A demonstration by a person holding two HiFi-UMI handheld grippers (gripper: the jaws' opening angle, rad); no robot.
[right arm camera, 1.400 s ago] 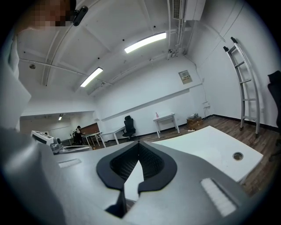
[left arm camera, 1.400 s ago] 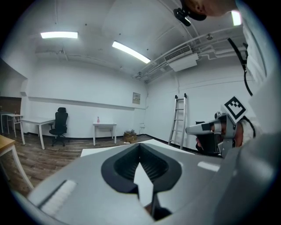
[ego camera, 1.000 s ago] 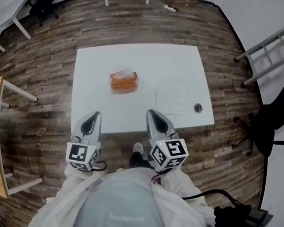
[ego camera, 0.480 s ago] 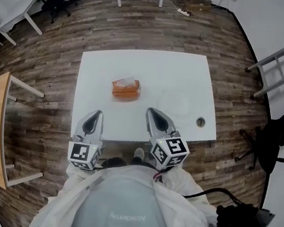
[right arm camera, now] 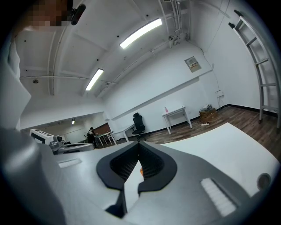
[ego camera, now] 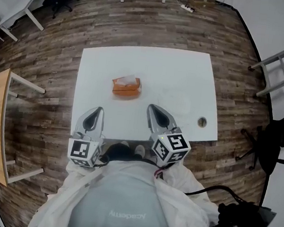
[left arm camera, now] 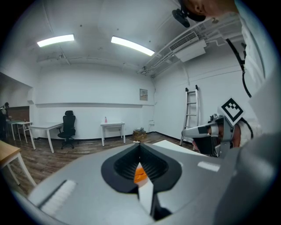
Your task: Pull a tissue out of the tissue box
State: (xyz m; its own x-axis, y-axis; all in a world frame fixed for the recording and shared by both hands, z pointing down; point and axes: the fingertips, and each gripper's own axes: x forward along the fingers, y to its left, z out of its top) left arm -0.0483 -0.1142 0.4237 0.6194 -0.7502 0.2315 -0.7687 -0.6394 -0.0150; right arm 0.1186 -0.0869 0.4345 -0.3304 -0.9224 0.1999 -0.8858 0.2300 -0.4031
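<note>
The white table (ego camera: pixel 187 70) is bare across most of its top, leaving the centre and right of the frame open to pass over. The only thing standing on it is the orange tissue box (ego camera: pixel 125 86), left of centre, with open surface all round. The left claw (ego camera: pixel 98 113) and right claw (ego camera: pixel 153 111) hang at the table's lower edge, with open tabletop between them and the box.
</note>
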